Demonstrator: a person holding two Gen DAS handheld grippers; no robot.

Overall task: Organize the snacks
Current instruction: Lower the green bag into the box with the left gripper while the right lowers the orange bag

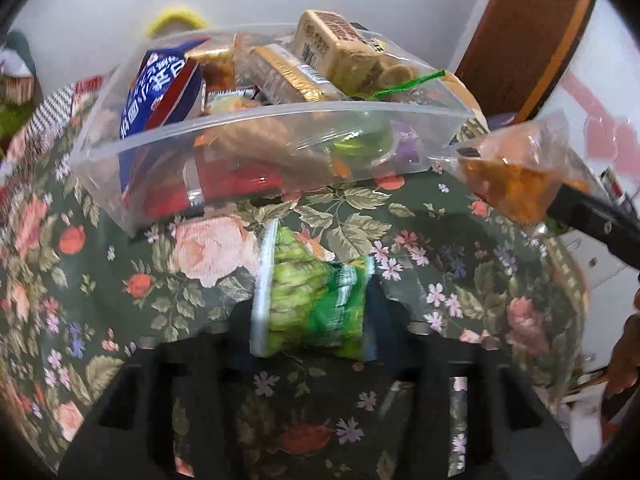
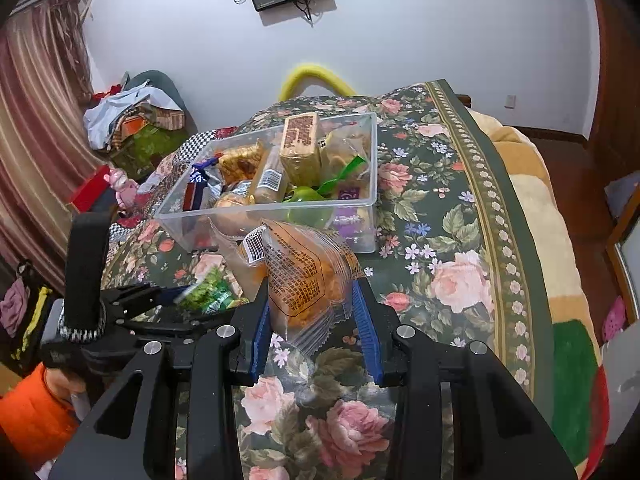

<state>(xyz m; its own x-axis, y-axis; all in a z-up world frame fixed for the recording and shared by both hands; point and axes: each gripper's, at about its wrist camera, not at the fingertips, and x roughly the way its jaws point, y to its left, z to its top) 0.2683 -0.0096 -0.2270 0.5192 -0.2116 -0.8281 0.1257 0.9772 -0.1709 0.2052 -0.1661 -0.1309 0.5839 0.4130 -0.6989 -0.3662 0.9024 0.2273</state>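
Observation:
A clear plastic bin (image 1: 280,120) (image 2: 362,136) full of wrapped snacks stands on the floral bedspread. My left gripper (image 1: 312,312) is shut on a green snack packet (image 1: 316,300), held above the bedspread just in front of the bin; the packet also shows in the right wrist view (image 2: 208,294). My right gripper (image 2: 310,312) is shut on an orange snack packet (image 2: 304,272), held near the bin's front wall; that packet shows at the right of the left wrist view (image 1: 516,168).
The floral bedspread (image 2: 440,240) covers the bed, with a beige blanket (image 2: 536,216) along its right edge. A pile of clothes (image 2: 132,120) lies at the back left by a curtain. A yellow hoop (image 2: 312,76) rises behind the bin.

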